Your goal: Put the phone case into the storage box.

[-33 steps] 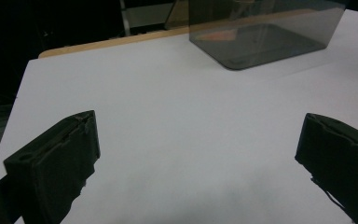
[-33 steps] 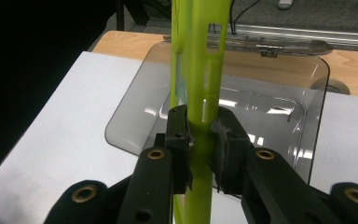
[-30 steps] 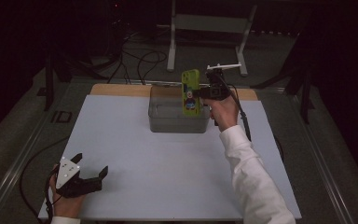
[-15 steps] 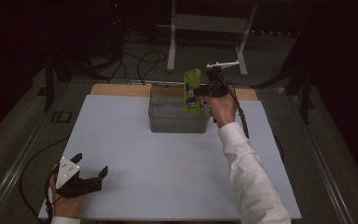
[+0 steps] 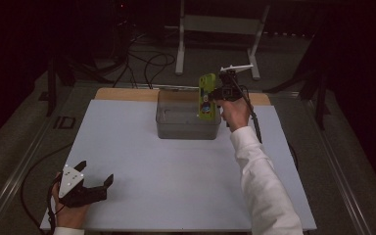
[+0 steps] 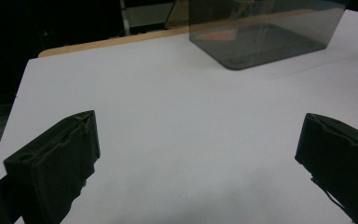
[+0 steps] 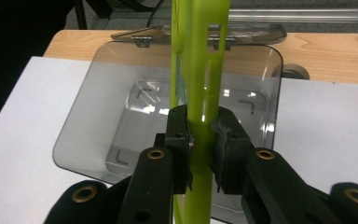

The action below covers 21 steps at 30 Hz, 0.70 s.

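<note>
- We find the right gripper (image 7: 200, 140) clamped edge-on around a thin lime-green plastic piece (image 7: 200, 70), its fingers (image 7: 179, 135) pressing on both flat faces.
- The green piece stands upright above the fingers, directly over the open clear bin (image 5: 186, 125) at the far side of the desk (image 5: 176, 186); it is clear of the bin's floor.
- We judge the piece light and fairly stiff, with slotted cut-outs; its smooth faces could slip or pivot in a narrow pinch.
- The best hold, in our judgement, is across the solid band between the slots, as taken now, not on the thin ribs.
- The left gripper (image 5: 85, 188) rests on the near desk, fingers (image 6: 56, 158) spread wide with nothing between them, well apart from the bin.
</note>
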### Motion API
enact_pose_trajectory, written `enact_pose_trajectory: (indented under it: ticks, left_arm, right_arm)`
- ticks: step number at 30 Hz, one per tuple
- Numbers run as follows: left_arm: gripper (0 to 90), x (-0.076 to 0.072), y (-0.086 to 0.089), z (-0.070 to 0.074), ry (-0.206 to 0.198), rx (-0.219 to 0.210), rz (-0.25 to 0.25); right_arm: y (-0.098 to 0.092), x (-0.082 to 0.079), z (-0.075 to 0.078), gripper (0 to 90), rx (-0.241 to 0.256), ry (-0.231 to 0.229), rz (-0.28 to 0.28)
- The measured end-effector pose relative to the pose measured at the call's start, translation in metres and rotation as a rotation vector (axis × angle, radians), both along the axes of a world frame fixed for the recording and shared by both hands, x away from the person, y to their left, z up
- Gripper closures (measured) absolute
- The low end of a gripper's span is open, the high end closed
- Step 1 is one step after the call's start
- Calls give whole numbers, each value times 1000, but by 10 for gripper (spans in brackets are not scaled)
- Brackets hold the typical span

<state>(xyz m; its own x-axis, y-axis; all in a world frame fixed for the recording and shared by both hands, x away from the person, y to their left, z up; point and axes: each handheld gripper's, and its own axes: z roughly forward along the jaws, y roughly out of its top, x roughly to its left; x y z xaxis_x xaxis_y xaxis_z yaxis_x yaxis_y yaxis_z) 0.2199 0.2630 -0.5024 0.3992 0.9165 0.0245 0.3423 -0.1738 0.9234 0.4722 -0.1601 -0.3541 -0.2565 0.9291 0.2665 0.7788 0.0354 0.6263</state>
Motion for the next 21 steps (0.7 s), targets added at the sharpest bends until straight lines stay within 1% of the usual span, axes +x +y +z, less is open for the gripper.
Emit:
enact_pose_trajectory:
  ticks: [2, 6, 7, 12, 21]
  left_arm:
    - [0, 0, 0, 0, 0, 0, 0]
    - [0, 0, 0, 0, 1, 0, 0]
    - [0, 0, 0, 0, 0, 0, 0]
    - [0, 0, 1, 0, 0, -1, 1]
    - [0, 0, 1, 0, -1, -3, 2]
  right_arm:
    - [-1, 1, -1, 780, -11, 1, -4]
    - [-2, 3, -2, 780, -16, 7, -12]
    - [-3, 5, -3, 780, -26, 13, -15]
    - [-4, 8, -6, 780, -40, 25, -21]
    - [-4, 14, -13, 781, -49, 39, -40]
